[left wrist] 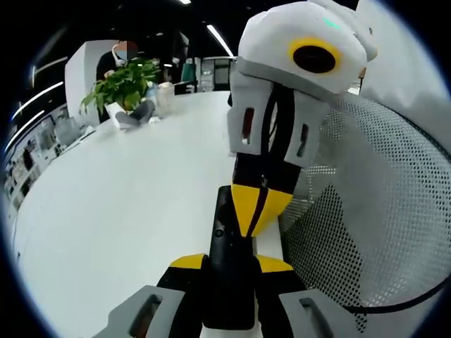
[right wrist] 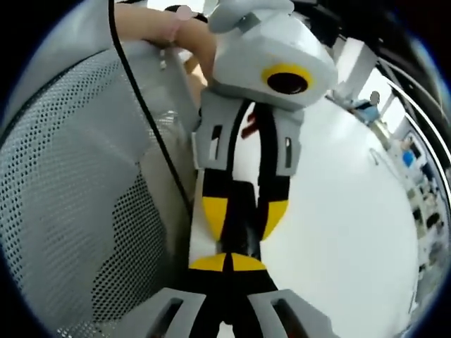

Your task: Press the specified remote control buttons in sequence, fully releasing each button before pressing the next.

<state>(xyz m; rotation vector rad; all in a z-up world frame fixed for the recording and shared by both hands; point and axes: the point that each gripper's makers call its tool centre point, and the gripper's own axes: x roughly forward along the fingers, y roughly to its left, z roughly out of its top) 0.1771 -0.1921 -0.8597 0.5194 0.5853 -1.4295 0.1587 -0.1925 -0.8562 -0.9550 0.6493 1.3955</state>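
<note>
Remote control (left wrist: pixel 227 274), black and slim, sits clamped between the yellow-tipped jaws of my left gripper (left wrist: pixel 229 266), its length pointing away from me over the white table (left wrist: pixel 120 211). In the right gripper view the same remote (right wrist: pixel 239 211) shows between the left gripper's jaws facing me. My right gripper (left wrist: pixel 259 211) comes down from above with its jaws closed together, holding nothing, the joined yellow tips resting on or just above the remote's face near a small round button; I cannot tell whether they are pressing. From here I judge the main risk to be a slip: the blunt closed tips could cover two buttons at once, or slide off the narrow body if I push off-centre, and a hard push could tilt the remote in the left jaws. Not lifting fully clear before the next press would also spoil the sequence. Beside me stands a mesh-backed chair (left wrist: pixel 366 225), close against the table edge. The table is a large, smooth, curved white surface, bare nearby. At its far end sits a potted plant (left wrist: pixel 123 84), with a person behind it, in an office with ceiling strip lights.
</note>
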